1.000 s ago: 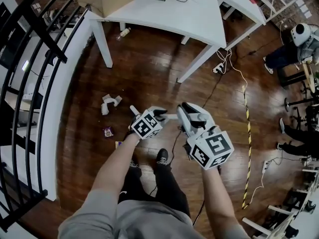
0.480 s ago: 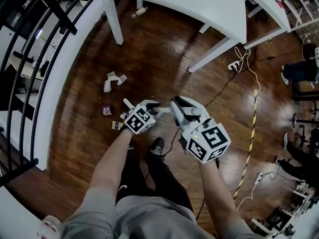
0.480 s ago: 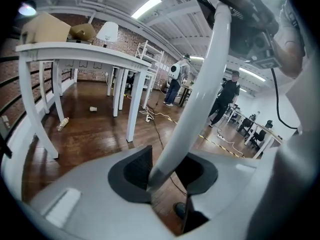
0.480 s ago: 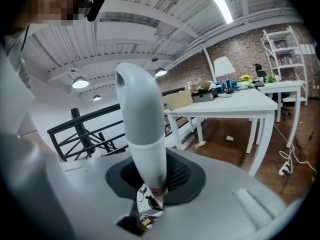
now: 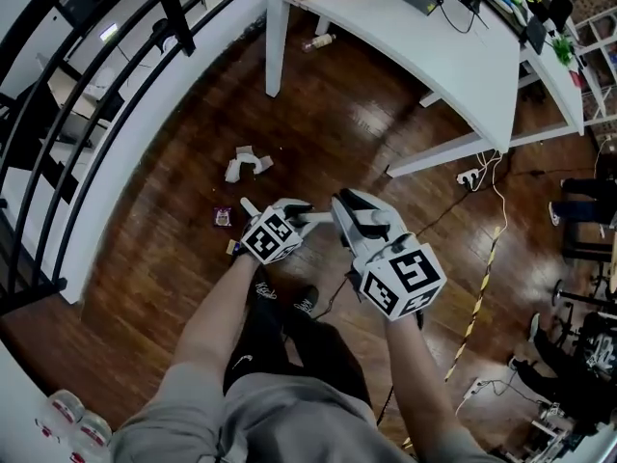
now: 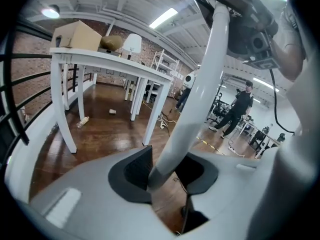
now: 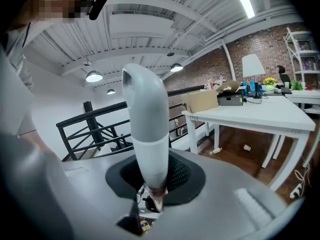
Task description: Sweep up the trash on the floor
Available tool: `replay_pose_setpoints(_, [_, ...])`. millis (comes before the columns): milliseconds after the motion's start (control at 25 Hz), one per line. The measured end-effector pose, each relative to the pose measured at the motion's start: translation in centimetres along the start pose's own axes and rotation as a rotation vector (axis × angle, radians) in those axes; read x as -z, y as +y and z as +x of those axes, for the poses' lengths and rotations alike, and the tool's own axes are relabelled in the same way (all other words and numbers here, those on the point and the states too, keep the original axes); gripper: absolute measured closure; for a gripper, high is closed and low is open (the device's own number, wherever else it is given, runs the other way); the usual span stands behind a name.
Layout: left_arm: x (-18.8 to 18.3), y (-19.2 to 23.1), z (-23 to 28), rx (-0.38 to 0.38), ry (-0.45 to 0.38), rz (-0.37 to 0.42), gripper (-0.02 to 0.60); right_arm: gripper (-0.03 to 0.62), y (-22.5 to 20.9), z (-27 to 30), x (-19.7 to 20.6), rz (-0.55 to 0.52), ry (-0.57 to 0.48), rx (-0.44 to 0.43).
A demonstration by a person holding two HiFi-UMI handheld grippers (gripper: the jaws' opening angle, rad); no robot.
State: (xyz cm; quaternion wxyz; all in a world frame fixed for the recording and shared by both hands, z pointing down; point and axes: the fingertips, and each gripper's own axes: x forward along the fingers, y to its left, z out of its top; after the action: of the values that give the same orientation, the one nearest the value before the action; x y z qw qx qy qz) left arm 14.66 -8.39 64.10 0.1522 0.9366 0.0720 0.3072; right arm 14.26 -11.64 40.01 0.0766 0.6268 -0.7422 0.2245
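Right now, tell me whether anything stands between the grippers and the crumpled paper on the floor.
Nothing visible does. Only bare wooden floor lies between the left gripper and the crumpled paper. The purple wrapper lies off to the side, and the table leg stands beyond the paper.

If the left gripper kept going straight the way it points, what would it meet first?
Beyond the white handle it grips, the left gripper would likely meet the wooden floor, short of the white table's leg; depth is unclear.
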Motion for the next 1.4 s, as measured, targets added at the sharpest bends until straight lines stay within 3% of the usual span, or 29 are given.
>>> replay_pose_setpoints(240, [-7.5,6.2,-1.8,-0.087,-0.103,-0.005,0.467,0.539,-1.4,4.5,-8.0,-0.110,-0.074,-0.079])
replay_pose_setpoints(520, [-15.6,15.4,-0.7,-0.216,-0.182,-0.067,0.469,0.537,-6.7,10.8,-15.3,-0.189,-0.110,-0.222])
replay_pose_setpoints(800, [-21.6,26.5,-0.5,-0.416,-0.227,-0.167,0.468,0.537,-11.7,18.8,-21.4,-0.227,-0.112,-0.461])
replay_pose_setpoints(1000, [-20.7,33.4,-0.3,-0.507,-0.260,-0.214,0.465,0.537,-13.1,25.1,-20.9,-0.249,-0.079,-0.535])
replay_pose_setpoints(1160, [-18.0,37.3,1.0,-0.536,-0.262,-0.235,0.463,0.537,-14.1,28.8,-18.1,-0.253,-0.030,-0.558])
replay_pose_setpoints(1400, [-14.0,39.1,-0.4,-0.602,-0.273,-0.281,0.460,0.537,-12.1,31.3,-15.3,-0.255,0.012,-0.623])
